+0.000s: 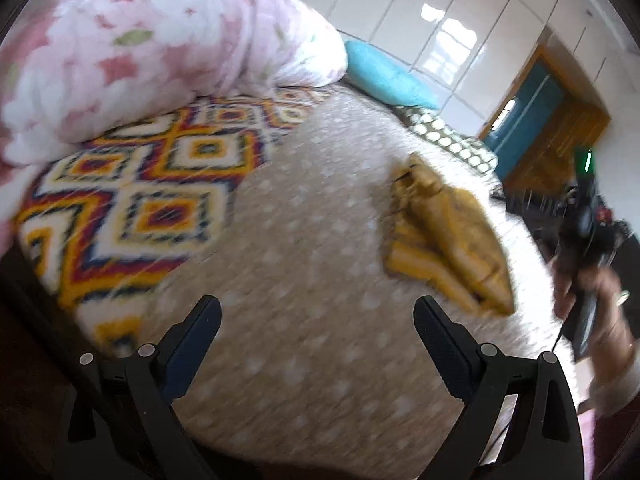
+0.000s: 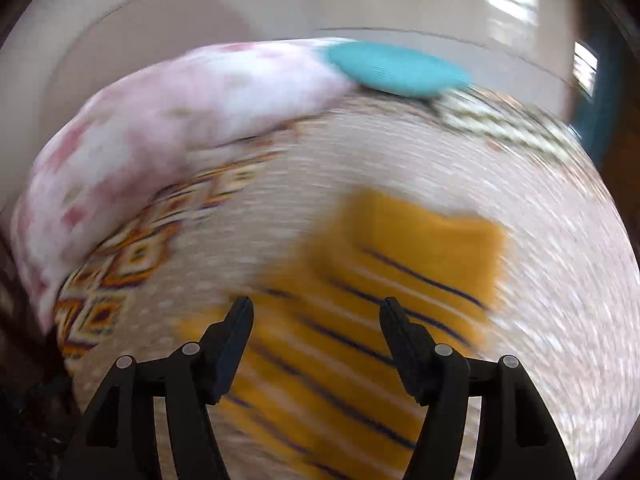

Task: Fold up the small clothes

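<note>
While spread over yellow striped garment (image 2: 360, 300), right gripper (image 2: 316, 316) grips nothing. Left gripper (image 1: 318, 316) spread too, empty, lower centre. Mid-fold, judging by bunching; next needs pinching an edge.

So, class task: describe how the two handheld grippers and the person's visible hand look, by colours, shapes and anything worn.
Both the left gripper and the right gripper are matte black, with two tapered fingers spreading in a V and round silver pivot pins at the linkages. In the left wrist view, the person's hand wears a ring, with a pale cuff at the wrist. No markings are legible.
</note>
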